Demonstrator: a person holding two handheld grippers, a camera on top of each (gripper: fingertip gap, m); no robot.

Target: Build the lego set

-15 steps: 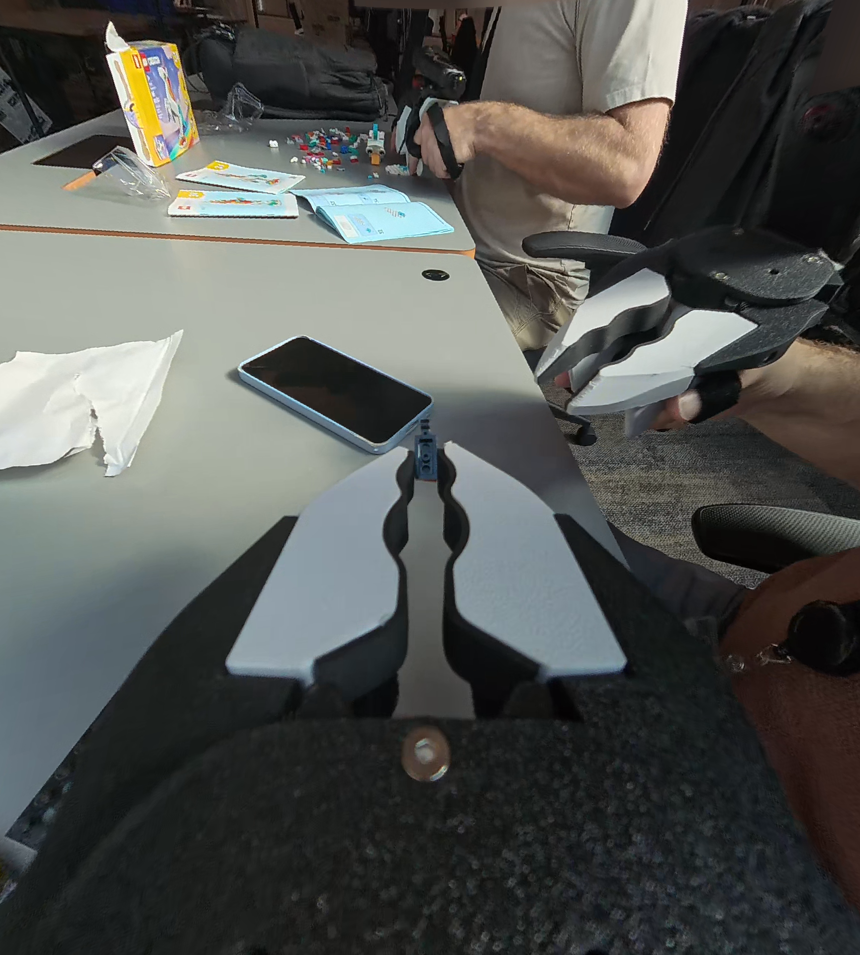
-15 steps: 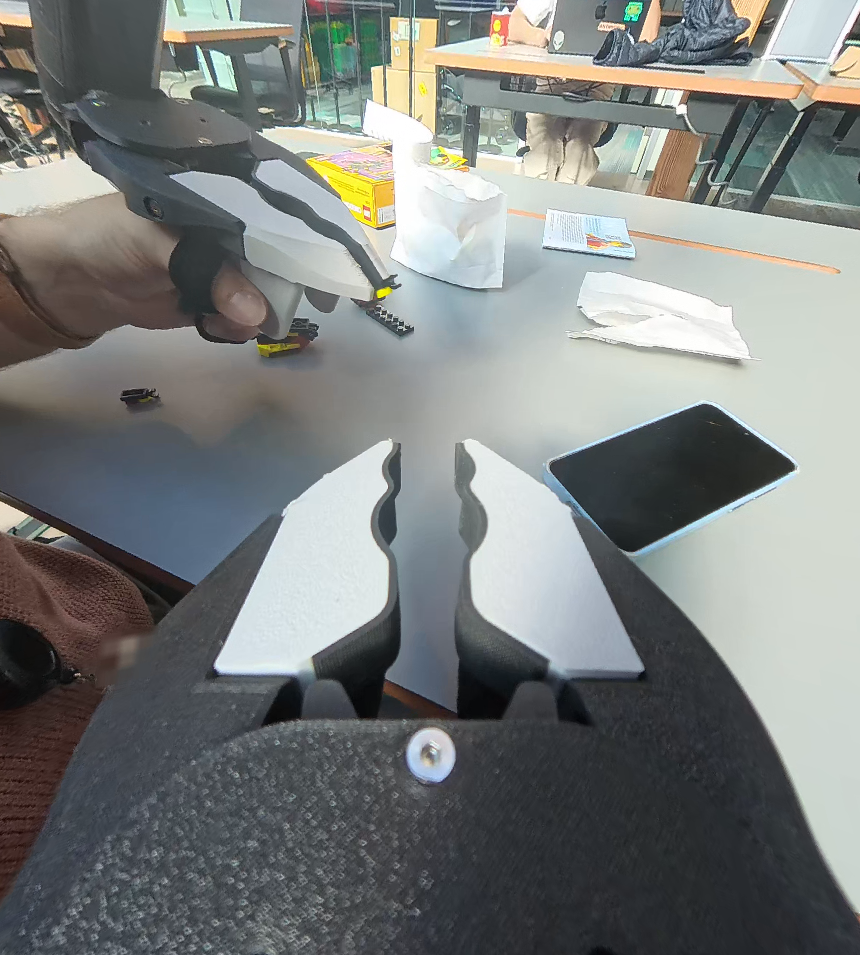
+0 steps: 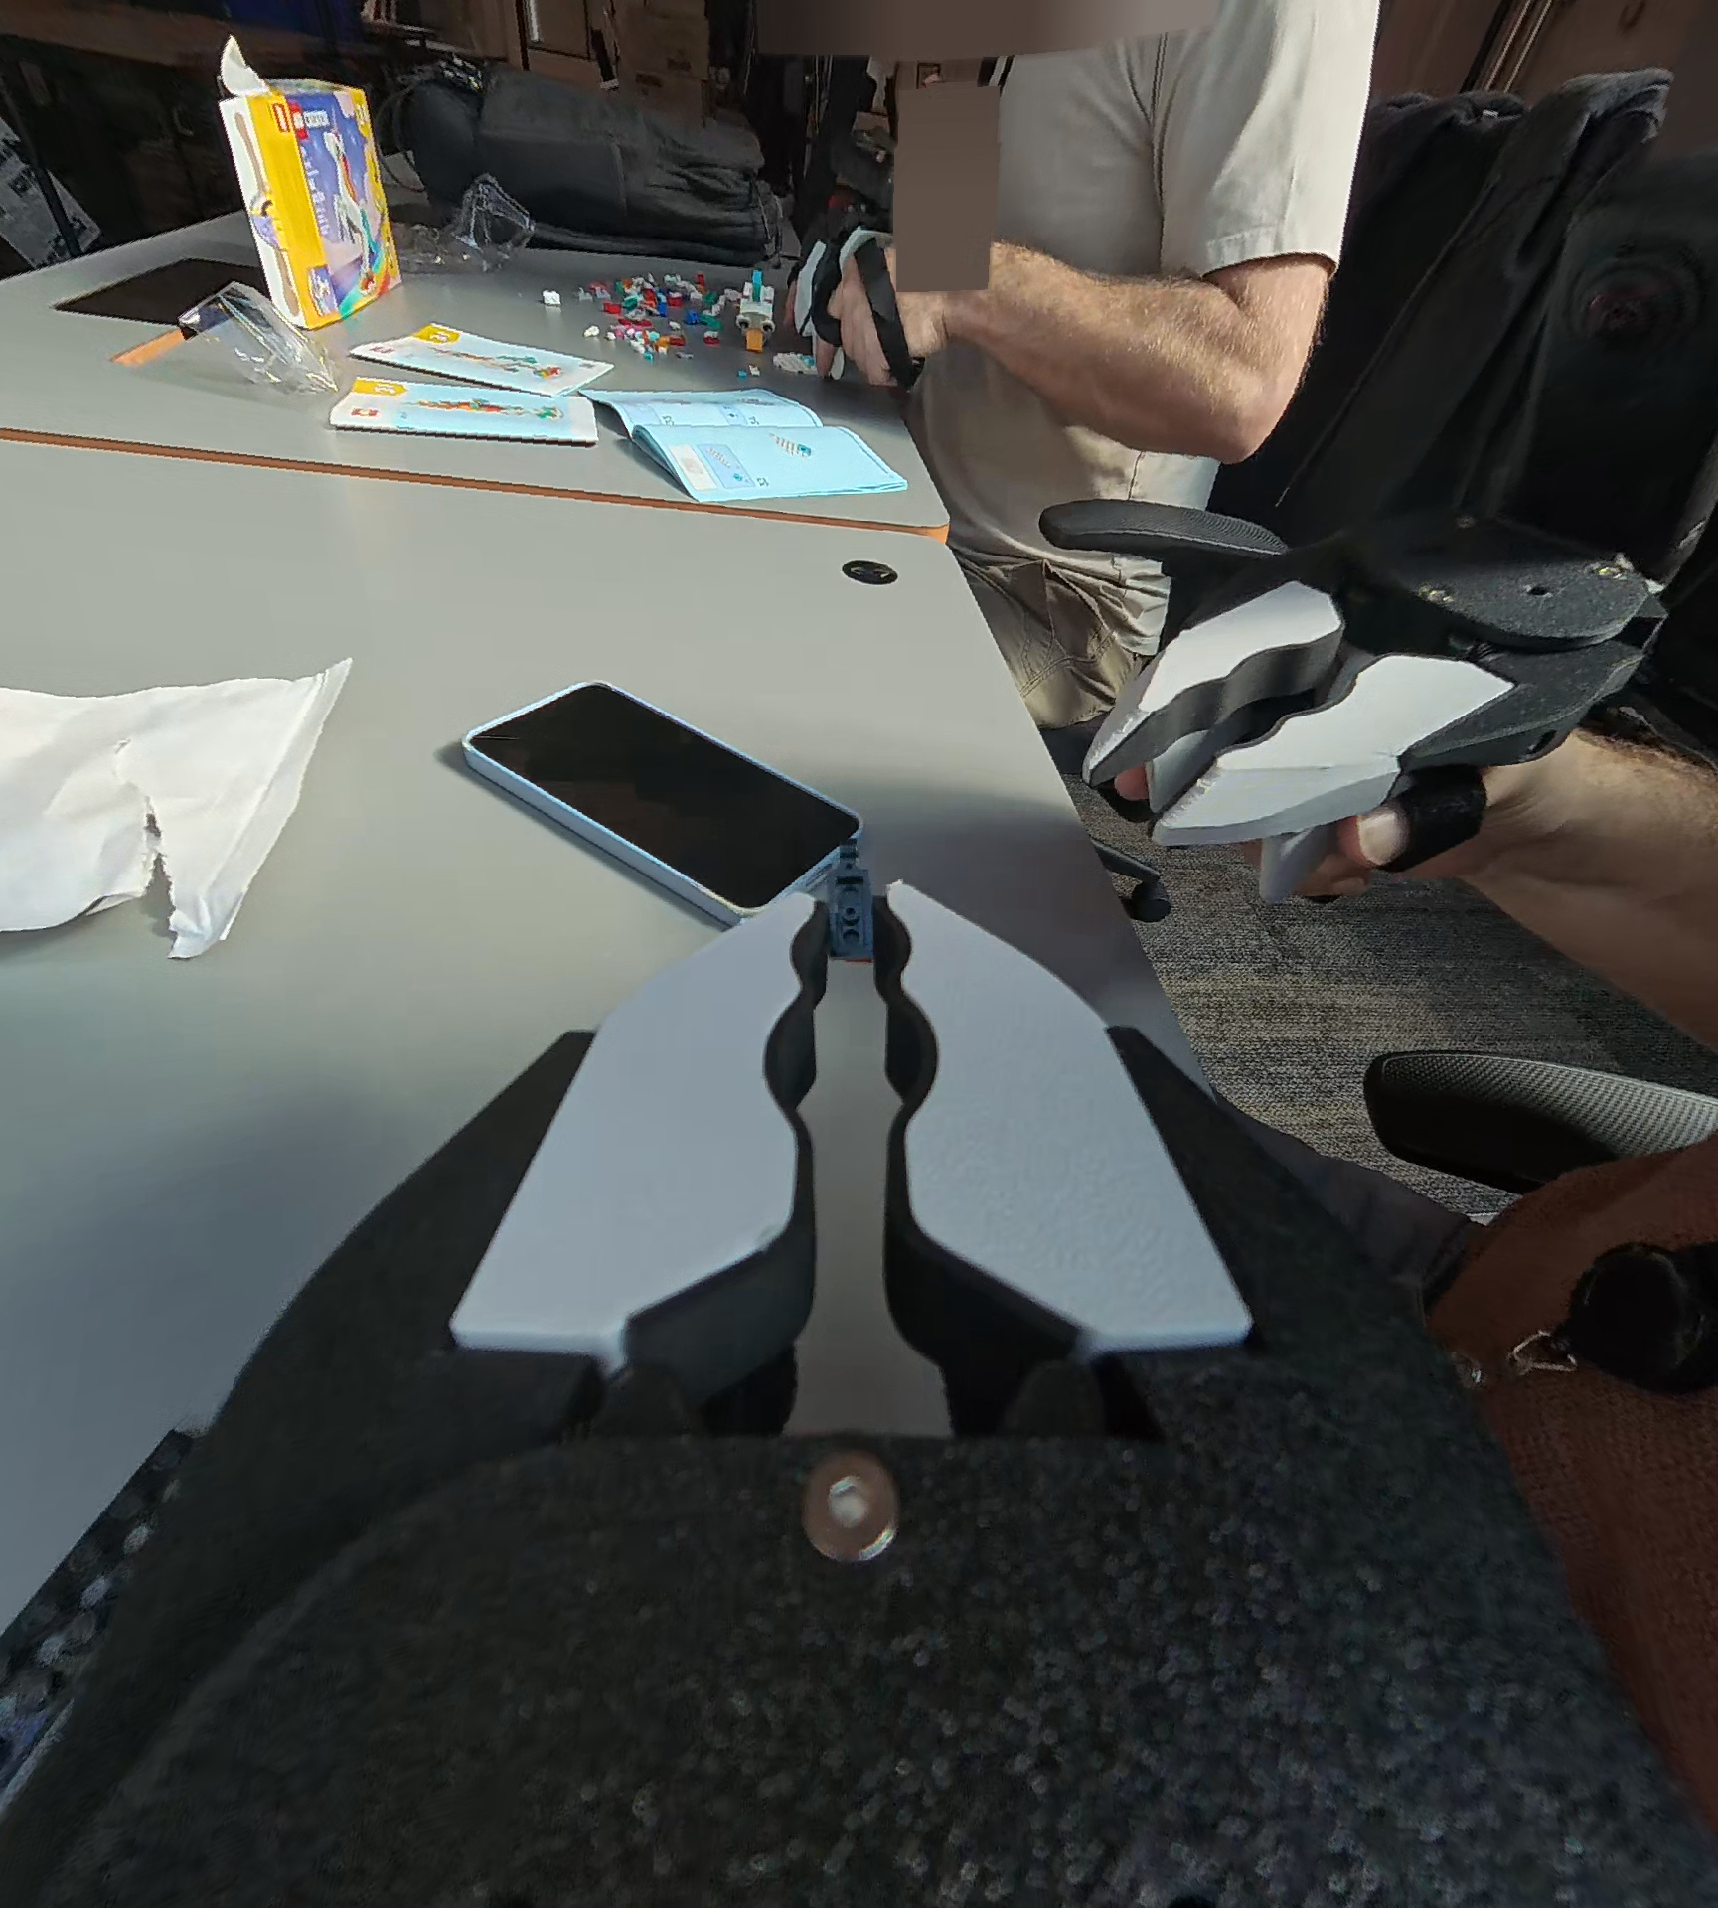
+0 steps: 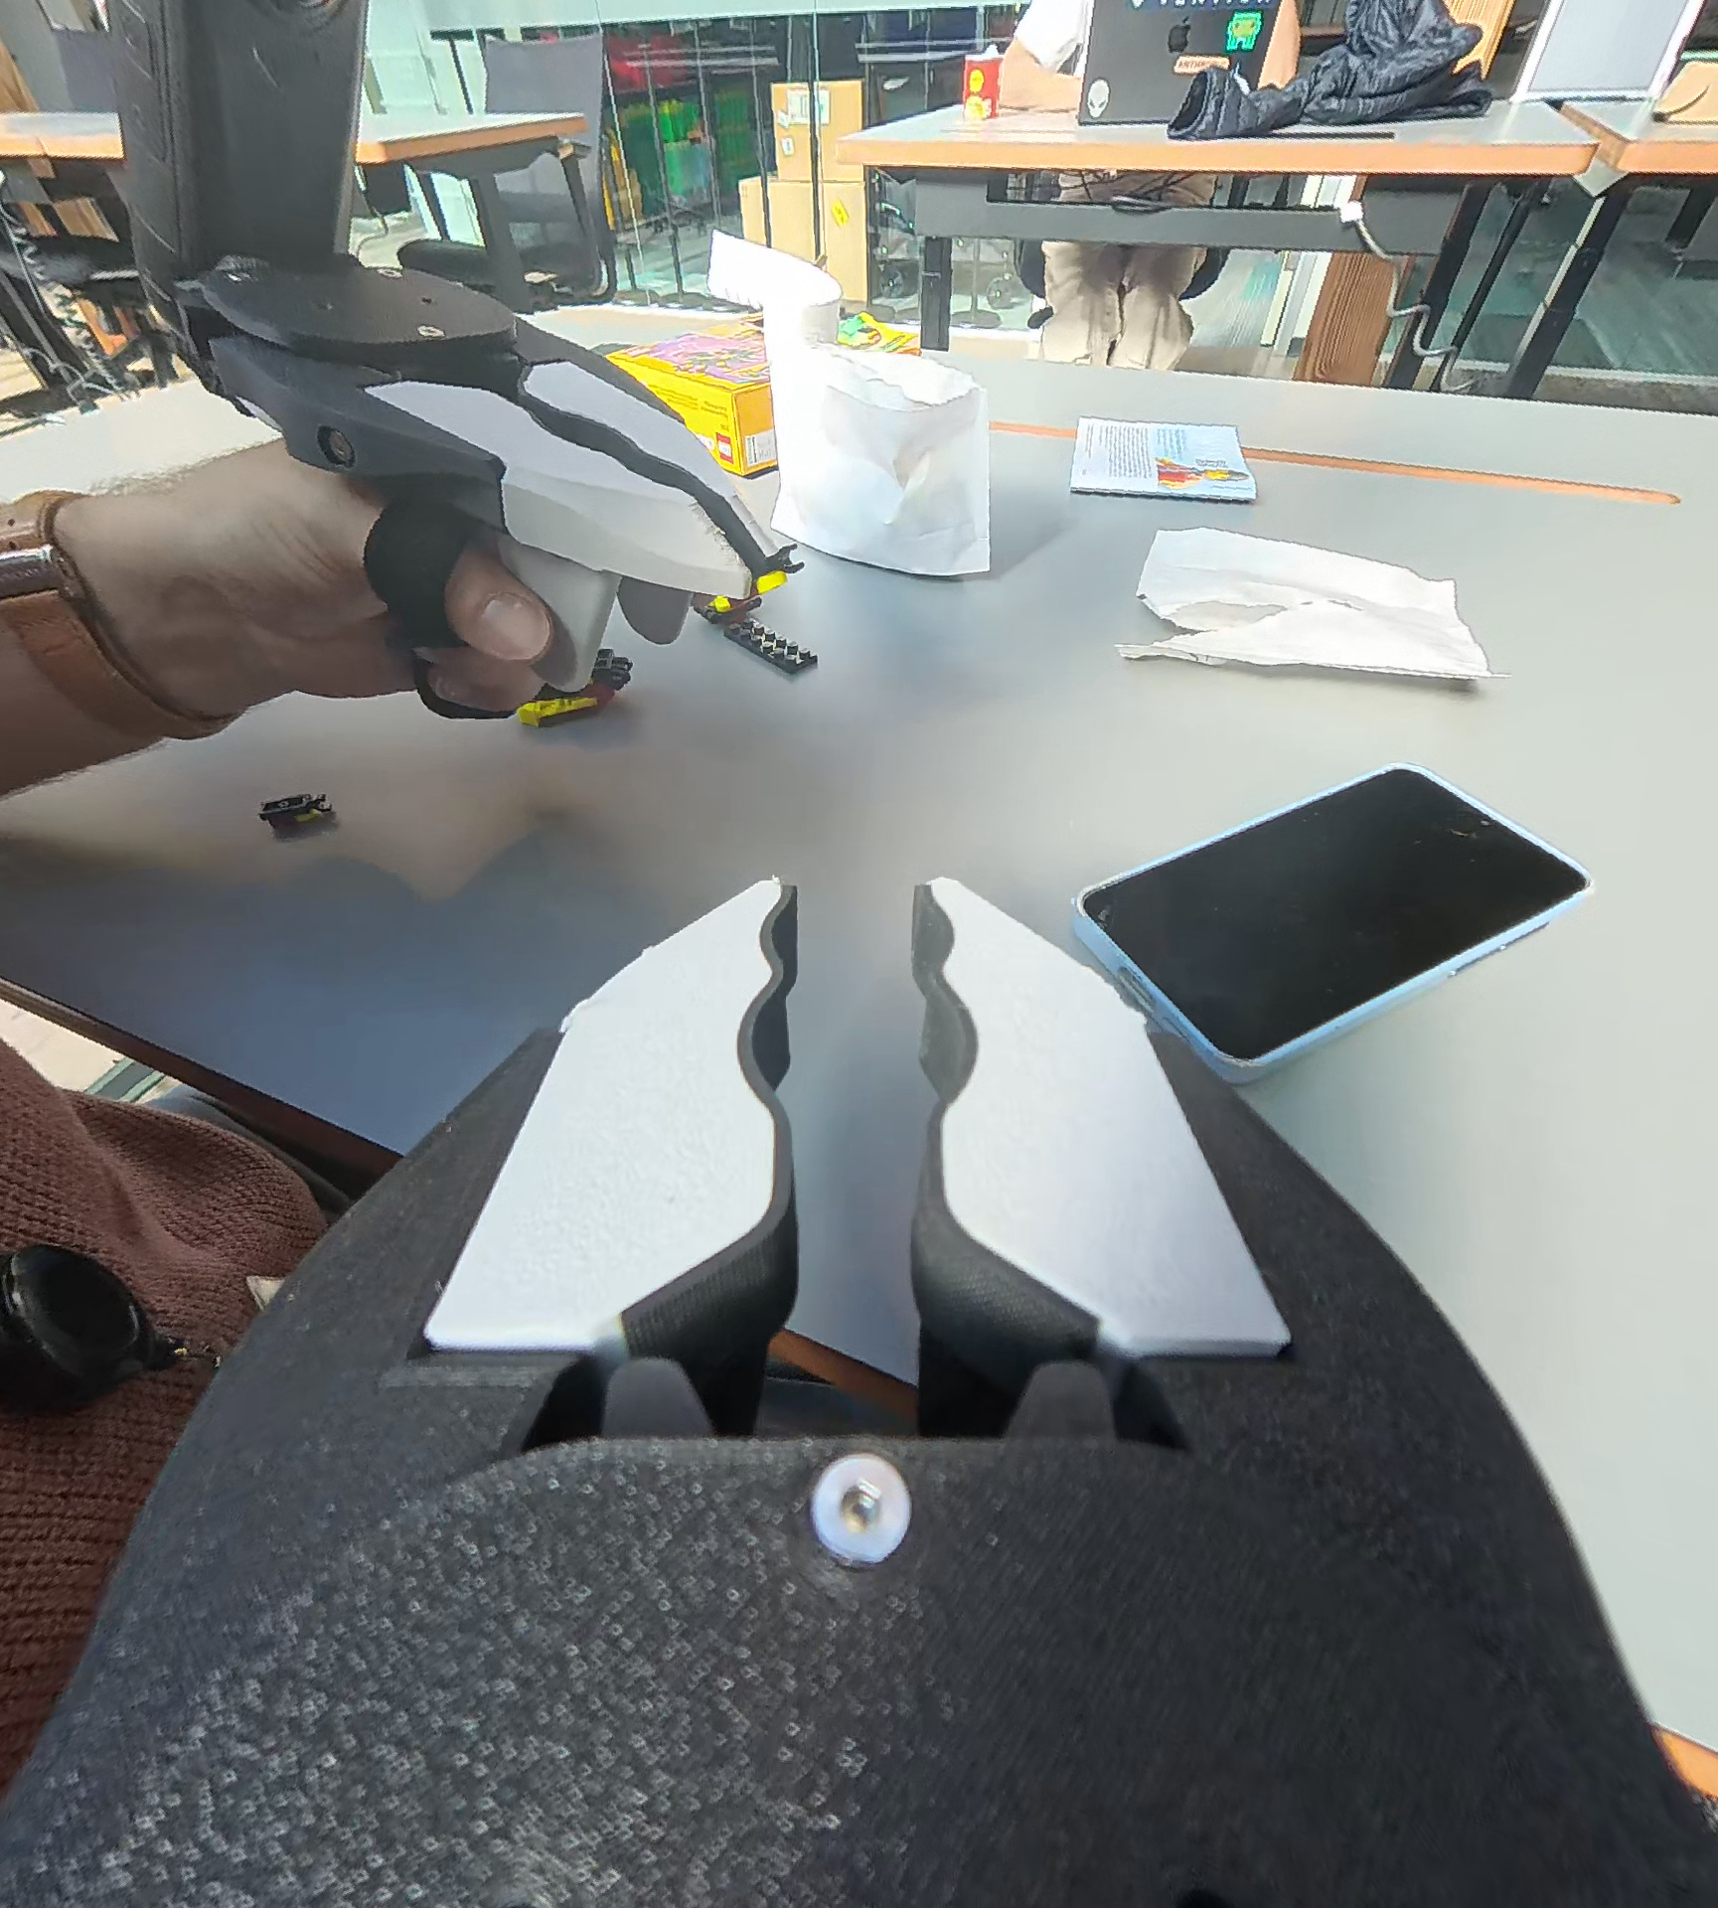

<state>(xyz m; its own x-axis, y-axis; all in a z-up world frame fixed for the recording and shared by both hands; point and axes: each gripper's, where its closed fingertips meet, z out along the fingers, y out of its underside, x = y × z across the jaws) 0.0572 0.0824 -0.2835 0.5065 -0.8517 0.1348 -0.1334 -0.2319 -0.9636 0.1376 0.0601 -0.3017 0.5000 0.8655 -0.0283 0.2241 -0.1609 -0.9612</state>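
My left gripper (image 3: 852, 898) is shut on a small grey lego piece (image 3: 852, 917), held above the table near the phone's corner. In the right wrist view the left gripper (image 4: 764, 566) is at the upper left, with a yellow and black bit (image 4: 772, 580) at its tip. Below it on the grey table (image 4: 937, 743) lie a black studded plate (image 4: 772, 648), a yellow, red and black assembly (image 4: 570, 700) and a small black piece (image 4: 297, 808). My right gripper (image 4: 856, 896) is open and empty over the table's near edge. It also shows in the left wrist view (image 3: 1128, 800), off the table's side.
A blue-cased phone (image 4: 1329, 909) lies to the right of my right gripper. A white paper bag (image 4: 885, 465), torn paper (image 4: 1309, 619), a yellow box (image 4: 710, 398) and a booklet (image 4: 1159, 459) lie farther back. At the adjoining table (image 3: 483, 485) another person (image 3: 1143, 258) works with loose bricks (image 3: 658, 315). One gripper's finger ends stand about 9 cm off the other's. The right gripper is farther from the black studded plate (image 4: 772, 648), some 25 cm, than the left, some 15 cm. It turns up in the left wrist view (image 3: 120, 1552) as well.
The right gripper's jaws stand slightly wider apart. The left gripper still holds its piece in the same place.
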